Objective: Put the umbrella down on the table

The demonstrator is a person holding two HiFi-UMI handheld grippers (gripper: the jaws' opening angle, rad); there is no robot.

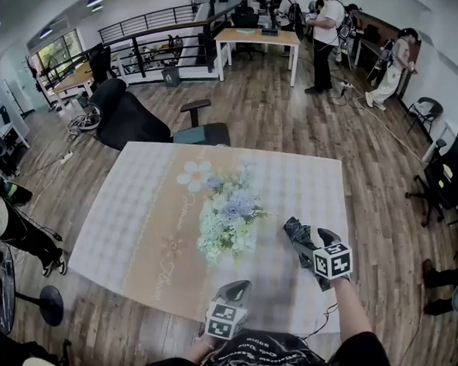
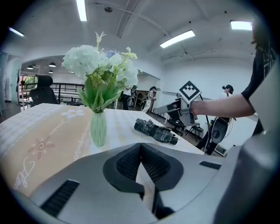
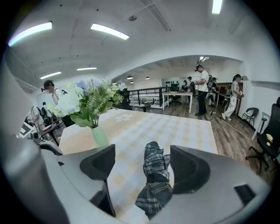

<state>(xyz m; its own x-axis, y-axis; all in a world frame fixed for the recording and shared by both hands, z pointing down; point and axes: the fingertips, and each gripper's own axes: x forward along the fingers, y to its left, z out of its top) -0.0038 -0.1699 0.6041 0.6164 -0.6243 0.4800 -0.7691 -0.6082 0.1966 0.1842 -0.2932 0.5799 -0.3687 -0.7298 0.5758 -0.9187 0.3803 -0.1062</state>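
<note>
Folded plaid umbrella (image 2: 155, 130) lying on the cloth-covered surface (image 1: 139, 205), right hand-held gripper (image 3: 144, 164) jaws wide, astride but not pressing it, left hand-held gripper (image 2: 141, 151) closed, empty, flower vase (image 1: 229, 216) nearby

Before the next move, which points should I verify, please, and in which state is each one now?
1. Umbrella lies on the table: ok.
2. Right gripper jaws apart, not pressing the umbrella: ok.
3. Left gripper jaws together, empty: ok.
4. Umbrella apart from the vase: ok.
5. Umbrella strap fastened: cannot tell.
</note>
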